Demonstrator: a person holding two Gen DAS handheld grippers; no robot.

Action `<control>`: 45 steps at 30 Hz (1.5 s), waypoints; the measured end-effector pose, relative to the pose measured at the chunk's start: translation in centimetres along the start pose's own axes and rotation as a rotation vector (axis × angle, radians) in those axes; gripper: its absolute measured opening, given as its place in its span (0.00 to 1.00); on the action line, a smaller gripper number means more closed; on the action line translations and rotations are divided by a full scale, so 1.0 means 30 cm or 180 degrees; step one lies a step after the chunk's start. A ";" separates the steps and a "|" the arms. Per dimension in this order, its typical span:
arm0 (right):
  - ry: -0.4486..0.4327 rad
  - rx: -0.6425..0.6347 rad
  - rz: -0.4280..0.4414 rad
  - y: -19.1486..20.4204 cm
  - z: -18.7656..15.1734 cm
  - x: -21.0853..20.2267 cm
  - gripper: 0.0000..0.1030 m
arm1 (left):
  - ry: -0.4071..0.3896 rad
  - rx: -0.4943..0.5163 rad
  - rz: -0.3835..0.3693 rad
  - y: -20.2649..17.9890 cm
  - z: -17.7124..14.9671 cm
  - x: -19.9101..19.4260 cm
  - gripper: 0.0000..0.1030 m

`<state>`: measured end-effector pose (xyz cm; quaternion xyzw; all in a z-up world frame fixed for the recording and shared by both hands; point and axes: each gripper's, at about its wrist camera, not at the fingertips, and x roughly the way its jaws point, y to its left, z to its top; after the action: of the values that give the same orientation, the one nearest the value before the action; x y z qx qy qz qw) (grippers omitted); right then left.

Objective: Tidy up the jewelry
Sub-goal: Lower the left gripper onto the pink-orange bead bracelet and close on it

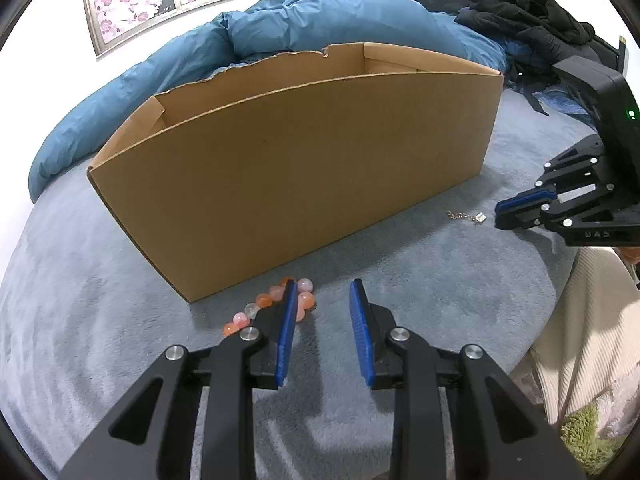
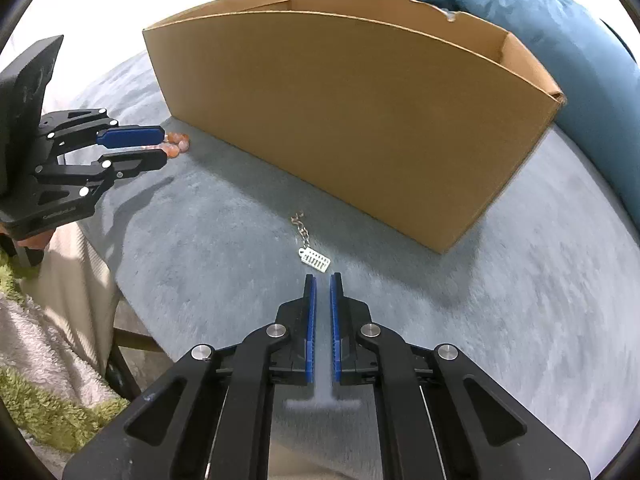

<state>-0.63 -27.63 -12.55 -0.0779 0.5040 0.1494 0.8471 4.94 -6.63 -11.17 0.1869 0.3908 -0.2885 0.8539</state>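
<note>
1. The chain pendant [image 2: 308, 245] lies on the grey blanket [image 2: 500, 320], near the cardboard box [image 2: 360, 120].
2. The right gripper [image 2: 323, 280] is clenched, empty, just short of it.
3. The left gripper [image 1: 323, 288] is parted beside the bead bracelet [image 1: 268, 304].
4. Light, limp, slippery; the flat tag is judged best pinched.

A grey-blue plush bed cover [image 1: 400, 272] carries a cardboard box [image 1: 304, 160] mid-frame, a bead bracelet [image 1: 272, 304] below it, a chain [image 2: 310, 246], and, upper left, seemingly a blue duvet [image 1: 160, 68].
</note>
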 end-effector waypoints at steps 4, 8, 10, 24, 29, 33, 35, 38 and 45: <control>-0.0129 0.0069 0.0014 -0.007 0.010 -0.031 0.13 | -0.0016 -0.0014 0.0014 0.005 0.002 -0.009 0.25; -0.0210 0.0119 0.0073 -0.010 0.037 -0.032 0.25 | -0.0028 -0.0028 0.0029 0.013 0.006 -0.012 0.25; -0.0198 0.0101 0.0095 -0.014 0.058 -0.016 0.25 | -0.0023 -0.0040 0.0031 0.020 0.008 -0.008 0.25; -0.0088 0.0055 0.0147 -0.015 0.086 0.056 0.26 | 0.0211 -0.0098 0.0112 0.036 0.021 0.073 0.25; -0.0079 0.0062 0.0143 -0.009 0.093 0.071 0.26 | 0.0256 -0.0142 0.0144 0.032 0.023 0.072 0.22; -0.0077 0.0063 0.0139 -0.004 0.097 0.067 0.26 | 0.0323 -0.0182 0.0113 0.029 0.020 0.067 0.20; -0.0076 0.0059 0.0136 -0.002 0.094 0.075 0.26 | 0.0345 -0.0170 0.0125 0.025 0.017 0.066 0.20; -0.0074 0.0057 0.0129 0.004 0.095 0.080 0.26 | 0.0365 -0.0173 0.0131 0.024 0.015 0.070 0.20; -0.0080 0.0055 0.0134 0.001 0.094 0.075 0.26 | 0.0404 -0.0190 0.0143 0.032 0.021 0.086 0.19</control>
<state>2.70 -26.40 -13.17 -0.0581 0.4960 0.1638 0.8507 7.26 -7.13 -12.69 0.1880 0.4482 -0.2451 0.8389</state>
